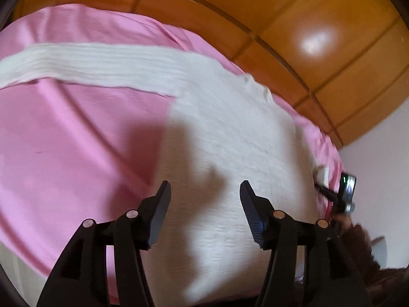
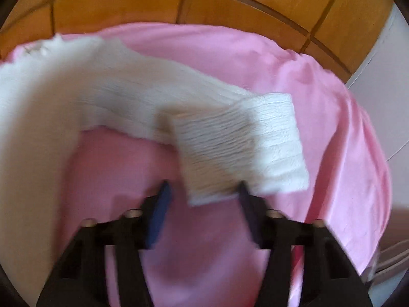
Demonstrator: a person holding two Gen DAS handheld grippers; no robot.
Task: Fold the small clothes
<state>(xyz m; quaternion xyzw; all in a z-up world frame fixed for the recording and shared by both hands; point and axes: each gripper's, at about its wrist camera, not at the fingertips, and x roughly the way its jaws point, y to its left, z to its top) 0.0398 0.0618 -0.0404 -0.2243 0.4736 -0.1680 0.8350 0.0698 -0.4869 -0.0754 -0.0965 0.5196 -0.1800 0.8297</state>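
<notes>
- White ribbed knit sweater (image 1: 230, 140) lies flat on pink bed sheet (image 1: 76, 140).
- Left claw (image 1: 204, 192) wide, empty, over body.
- Right claw (image 2: 203, 192) wide, at cuff (image 2: 242, 148): pinch cuff edge fully, then fold sleeve inward.

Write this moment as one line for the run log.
left gripper: open, over white sweater | right gripper: open, at sleeve cuff | surface: pink sheet | fold: not yet done

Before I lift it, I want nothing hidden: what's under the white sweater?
Pink sheet shows all around the white sweater and runs beneath it. Whatever lies under the knit body itself is covered.
</notes>
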